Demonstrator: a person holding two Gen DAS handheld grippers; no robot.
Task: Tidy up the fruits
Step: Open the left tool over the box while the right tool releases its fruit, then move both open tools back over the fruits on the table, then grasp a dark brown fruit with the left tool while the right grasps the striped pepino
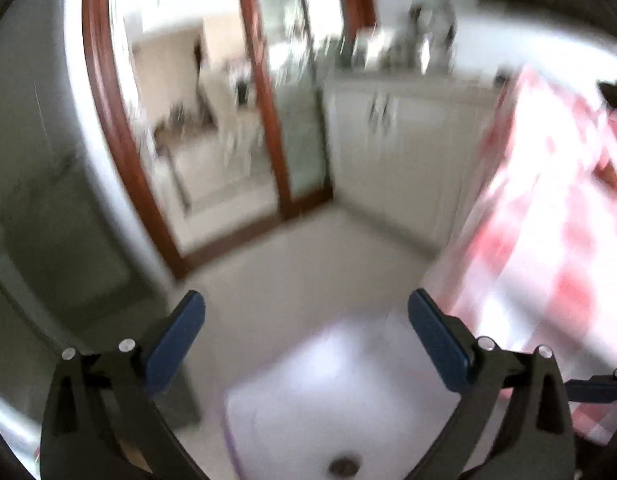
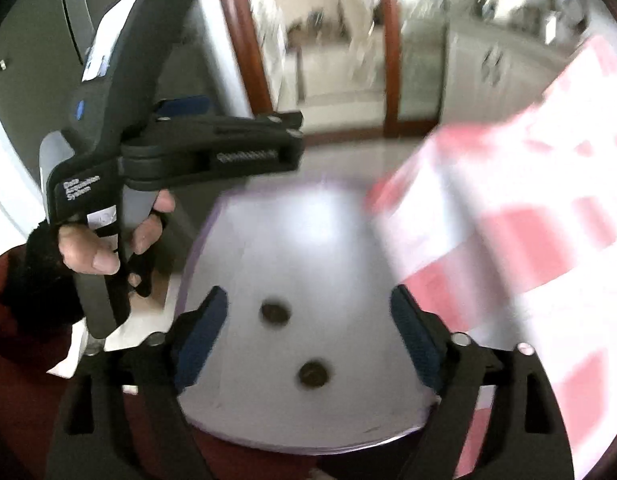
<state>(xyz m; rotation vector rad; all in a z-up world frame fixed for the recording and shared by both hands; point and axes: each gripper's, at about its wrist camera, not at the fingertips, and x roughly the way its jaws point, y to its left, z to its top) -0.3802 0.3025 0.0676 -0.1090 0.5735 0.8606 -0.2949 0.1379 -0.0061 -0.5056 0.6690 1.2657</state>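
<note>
Both frames motion-blurred. Left gripper (image 1: pixel 306 320) has jaws wide apart, nothing between its blue pads; right gripper (image 2: pixel 308 316) likewise. Below lies a smooth white board (image 2: pixel 308 240) bearing two small round dark fruits (image 2: pixel 274 313), apart from the pads. Red-checked cloth (image 2: pixel 528 220) alongside. Only the right view shows the gloved hand (image 2: pixel 104 248).
</note>
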